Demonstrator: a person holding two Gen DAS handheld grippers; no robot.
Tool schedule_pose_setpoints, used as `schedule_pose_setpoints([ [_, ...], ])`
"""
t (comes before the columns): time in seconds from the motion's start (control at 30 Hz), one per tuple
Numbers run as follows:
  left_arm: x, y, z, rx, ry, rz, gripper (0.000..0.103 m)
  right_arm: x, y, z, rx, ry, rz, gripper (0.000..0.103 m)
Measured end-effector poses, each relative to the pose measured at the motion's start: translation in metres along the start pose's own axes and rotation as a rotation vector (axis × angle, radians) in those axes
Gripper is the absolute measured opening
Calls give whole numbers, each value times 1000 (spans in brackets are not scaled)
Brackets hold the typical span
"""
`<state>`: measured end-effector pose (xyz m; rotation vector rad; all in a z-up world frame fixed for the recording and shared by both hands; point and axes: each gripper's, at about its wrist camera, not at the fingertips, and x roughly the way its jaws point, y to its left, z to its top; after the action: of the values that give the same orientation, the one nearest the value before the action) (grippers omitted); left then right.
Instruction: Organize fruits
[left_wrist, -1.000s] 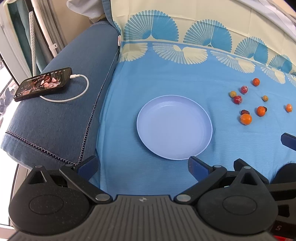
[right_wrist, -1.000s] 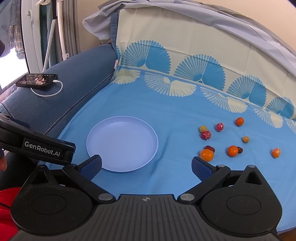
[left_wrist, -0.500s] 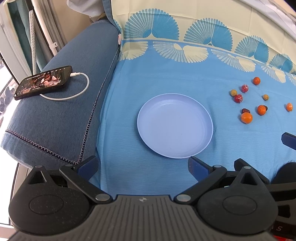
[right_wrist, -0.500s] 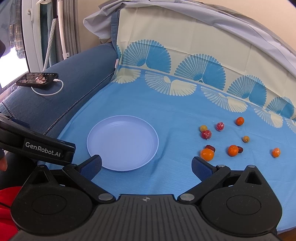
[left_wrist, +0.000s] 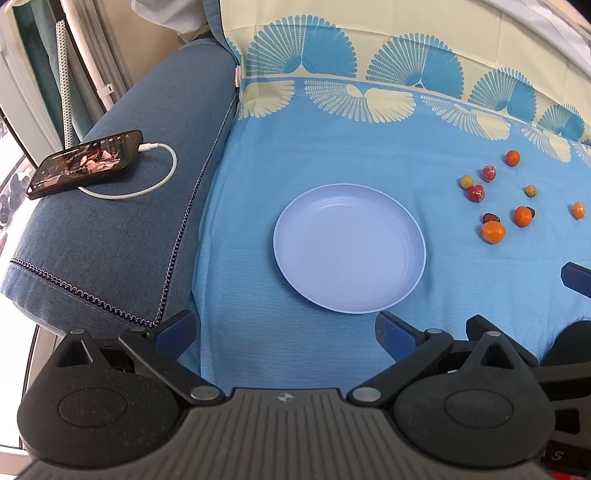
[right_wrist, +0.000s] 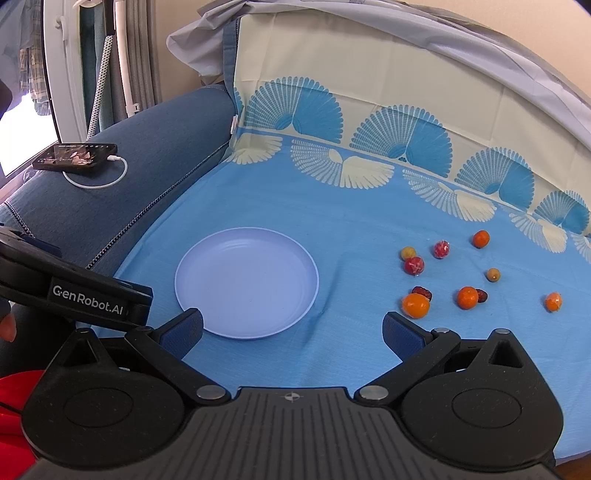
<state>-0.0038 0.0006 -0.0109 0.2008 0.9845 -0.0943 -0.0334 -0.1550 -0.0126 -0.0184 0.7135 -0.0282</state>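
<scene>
Far left, a black smartphone (left_wrist: 86, 162) with its screen lit lies on the denim-blue sofa arm (left_wrist: 122, 221), a white charging cable (left_wrist: 147, 184) plugged in and looping beside it. The left claw (left_wrist: 284, 330) hangs low over the front edge of the light-blue fan-patterned cloth (left_wrist: 332, 147), fingers wide apart, gripping nothing. Just ahead of it sits the round pale-lilac plastic plate (left_wrist: 406, 229), smooth with faint rings, nothing in it. The right claw (right_wrist: 291, 328) is level with the left, also spread wide and empty, plate just off its left finger. Right of the plate the small round fruits are scattered loose on the cloth: glossy orange ones (right_wrist: 415, 305), a couple of red ones (right_wrist: 413, 265), little yellowish ones (right_wrist: 407, 252) and dark-red wrinkly bits (right_wrist: 423, 291). The nearest orange lies just beyond the right claw's right finger.
</scene>
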Motion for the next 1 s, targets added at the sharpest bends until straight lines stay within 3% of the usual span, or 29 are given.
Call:
schedule_pose_setpoints([
  [0.7,11,-25,9,72,42,39,103,13,-28,-7,86,30,32,103],
  [0.87,17,-44,15,116,59,27,103,14,-54,-13,158,27,-10,103],
  [1.0,22,-67,22,165,69,-6,103,18,-86,-23,251,12,-97,103],
])
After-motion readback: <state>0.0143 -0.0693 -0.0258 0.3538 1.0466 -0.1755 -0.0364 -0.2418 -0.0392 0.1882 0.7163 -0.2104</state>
